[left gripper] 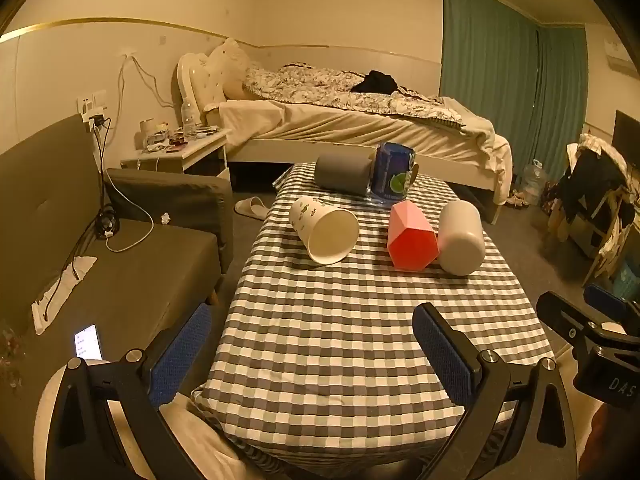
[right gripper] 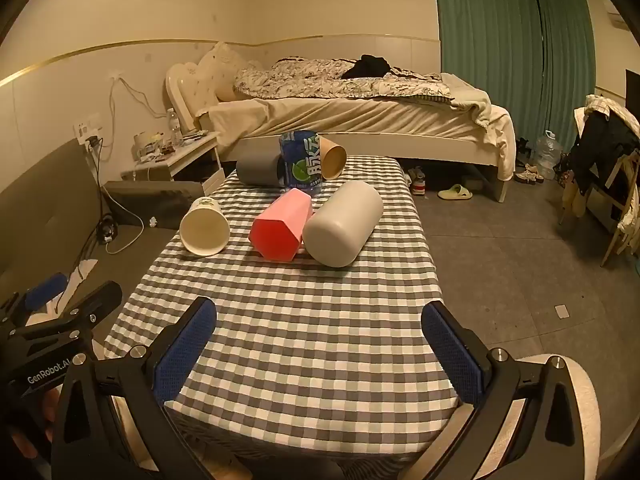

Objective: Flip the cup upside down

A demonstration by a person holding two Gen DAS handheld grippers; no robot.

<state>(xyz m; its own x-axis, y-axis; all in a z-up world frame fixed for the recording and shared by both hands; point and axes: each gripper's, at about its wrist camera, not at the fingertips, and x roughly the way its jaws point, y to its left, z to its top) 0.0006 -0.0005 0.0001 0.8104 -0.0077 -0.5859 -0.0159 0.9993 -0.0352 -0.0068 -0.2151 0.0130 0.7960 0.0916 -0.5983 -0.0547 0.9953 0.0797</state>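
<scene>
Several cups lie on their sides on the checked tablecloth (left gripper: 320, 340) (right gripper: 304, 320). A white paper cup (left gripper: 323, 229) (right gripper: 205, 225) points its mouth toward me. A pink hexagonal cup (left gripper: 410, 237) (right gripper: 282, 225) touches a white cylindrical cup (left gripper: 460, 237) (right gripper: 341, 229). A grey cup (left gripper: 343, 173) (right gripper: 258, 168) and a brown paper cup (right gripper: 333, 157) lie at the far end beside a blue pack (left gripper: 392, 173) (right gripper: 301, 164). My left gripper (left gripper: 312, 344) and right gripper (right gripper: 320, 340) are both open and empty over the near end, well short of the cups.
A grey sofa (left gripper: 120, 264) with a lit phone (left gripper: 87, 341) and cables stands left of the table. A bed (left gripper: 352, 120) lies behind, a cluttered nightstand (left gripper: 176, 148) at its left. Open floor (right gripper: 520, 240) with slippers and a clothes-laden chair (right gripper: 608, 168) lies to the right.
</scene>
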